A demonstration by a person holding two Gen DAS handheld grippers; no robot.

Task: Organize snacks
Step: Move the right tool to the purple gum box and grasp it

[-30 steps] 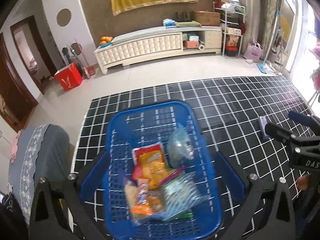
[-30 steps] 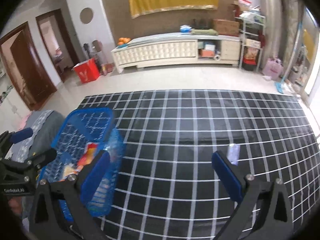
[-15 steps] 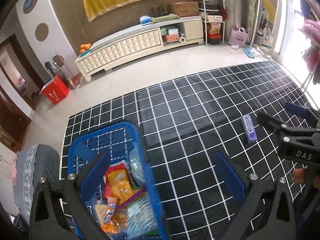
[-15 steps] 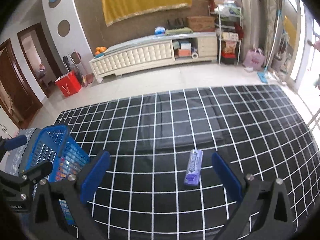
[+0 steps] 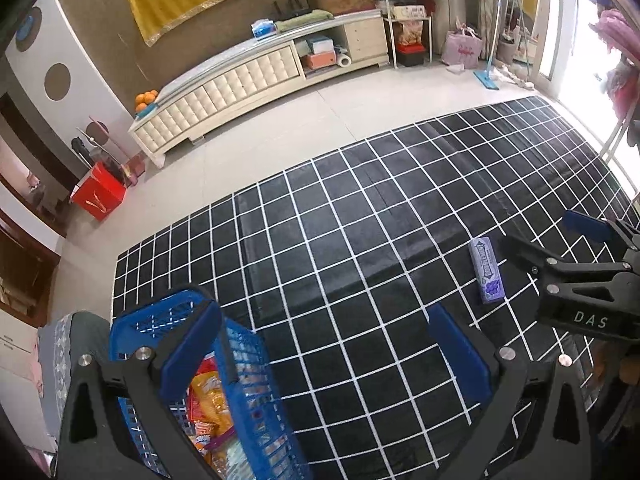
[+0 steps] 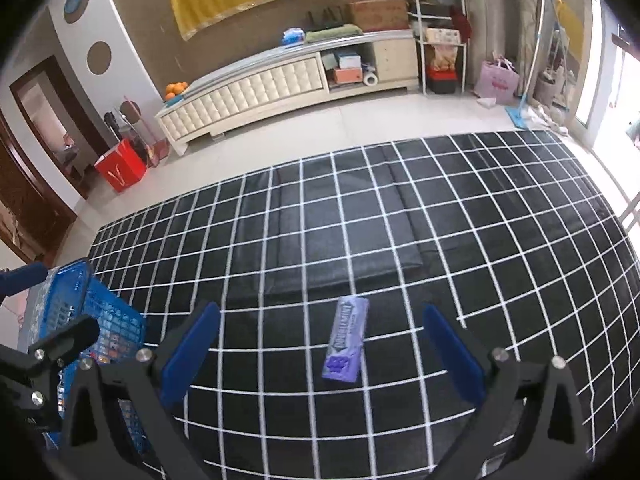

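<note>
Your left wrist camera looks down along its fingers over the blue basket point(image 5: 248, 400) at the mat's point(image 5: 360, 248) near left corner; your right wrist camera sits close above the mat's near edge, facing the purple snack pack point(image 6: 346, 340); both views share the pack, the basket, the mat and the far cabinet point(image 6: 280, 80).

Both tools hang side by side, tilted downward. The left tool point(image 5: 324, 354) has its blue fingers spread wide, gripping nothing. The right tool point(image 6: 320, 354) is likewise wide apart and empty.
</note>
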